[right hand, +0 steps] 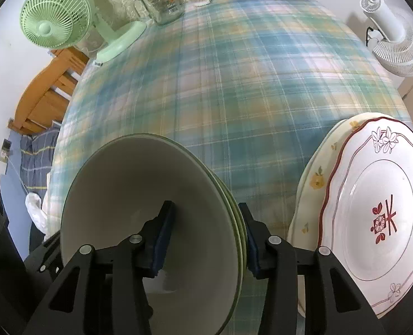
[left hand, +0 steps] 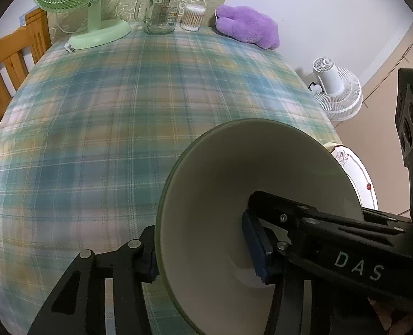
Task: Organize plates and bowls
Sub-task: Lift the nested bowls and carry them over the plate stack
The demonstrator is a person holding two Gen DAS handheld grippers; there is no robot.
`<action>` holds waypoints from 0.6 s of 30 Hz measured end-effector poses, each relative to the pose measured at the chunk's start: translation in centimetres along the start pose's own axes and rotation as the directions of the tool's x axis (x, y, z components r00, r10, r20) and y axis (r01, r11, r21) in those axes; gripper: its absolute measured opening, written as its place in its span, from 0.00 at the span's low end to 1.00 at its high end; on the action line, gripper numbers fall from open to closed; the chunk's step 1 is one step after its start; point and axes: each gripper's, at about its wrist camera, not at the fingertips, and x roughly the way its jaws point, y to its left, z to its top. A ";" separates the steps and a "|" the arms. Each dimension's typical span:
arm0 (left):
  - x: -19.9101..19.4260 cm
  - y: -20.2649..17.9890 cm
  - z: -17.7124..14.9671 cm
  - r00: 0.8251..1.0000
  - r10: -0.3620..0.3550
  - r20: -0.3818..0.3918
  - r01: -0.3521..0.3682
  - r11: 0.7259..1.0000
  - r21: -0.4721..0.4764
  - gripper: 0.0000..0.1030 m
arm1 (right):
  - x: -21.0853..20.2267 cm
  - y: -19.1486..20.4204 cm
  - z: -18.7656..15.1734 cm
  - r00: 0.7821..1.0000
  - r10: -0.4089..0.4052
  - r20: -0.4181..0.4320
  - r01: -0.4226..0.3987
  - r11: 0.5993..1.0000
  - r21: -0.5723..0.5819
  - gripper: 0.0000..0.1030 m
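Green-rimmed bowls [right hand: 150,215] clamped at opposite walls by left tool [left hand: 206,254] and right tool [right hand: 206,240], mid-stacking; next, releasing beside plates [right hand: 373,209] rightward.

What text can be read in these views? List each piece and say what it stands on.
"DAS": white letters on the black arm of the right gripper.
Label on the glass jar: printed, too small and blurred to read.
Nothing else legible.
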 end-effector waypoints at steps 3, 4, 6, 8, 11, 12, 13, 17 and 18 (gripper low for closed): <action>0.0 0.4 0.1 1.000 -0.021 -0.011 0.021 1.000 -0.011 0.49 | -0.1 0.2 -0.1 1.000 -0.015 0.004 0.015 1.000 0.022 0.46; -0.1 0.5 0.1 1.000 -0.028 -0.015 0.027 0.999 -0.016 0.48 | -0.2 0.3 -0.1 1.000 -0.020 0.007 0.020 0.999 0.031 0.46; -0.2 0.7 -0.2 0.999 -0.039 -0.026 0.038 0.999 -0.023 0.48 | -0.4 0.6 -0.3 0.999 -0.035 0.012 0.034 0.998 0.043 0.46; -0.5 0.8 -0.4 0.998 -0.046 -0.036 0.045 0.999 -0.024 0.48 | -0.5 0.9 -0.5 0.999 -0.046 0.008 0.046 0.998 0.043 0.46; -1.1 0.8 -0.5 0.998 -0.052 -0.042 0.052 0.999 -0.007 0.48 | -0.8 1.3 -0.8 0.999 -0.054 0.002 0.054 0.997 0.050 0.46; -1.4 0.8 -0.5 0.998 -0.053 -0.037 0.053 0.999 -0.002 0.48 | -1.0 1.5 -0.9 0.998 -0.056 0.003 0.056 0.997 0.057 0.46; -1.8 0.8 -0.5 0.998 -0.055 -0.028 0.055 0.998 0.006 0.48 | -1.2 1.5 -1.0 0.998 -0.057 0.005 0.056 0.997 0.060 0.46; -3.2 0.8 -0.5 0.998 -0.067 -0.008 0.067 0.998 0.020 0.48 | -2.5 2.3 -1.3 0.997 -0.065 0.036 0.063 0.996 0.065 0.46; -3.6 0.9 -0.4 0.998 -0.069 -0.008 0.069 0.997 0.021 0.48 | -2.9 2.6 -1.4 0.997 -0.069 0.043 0.066 0.996 0.066 0.46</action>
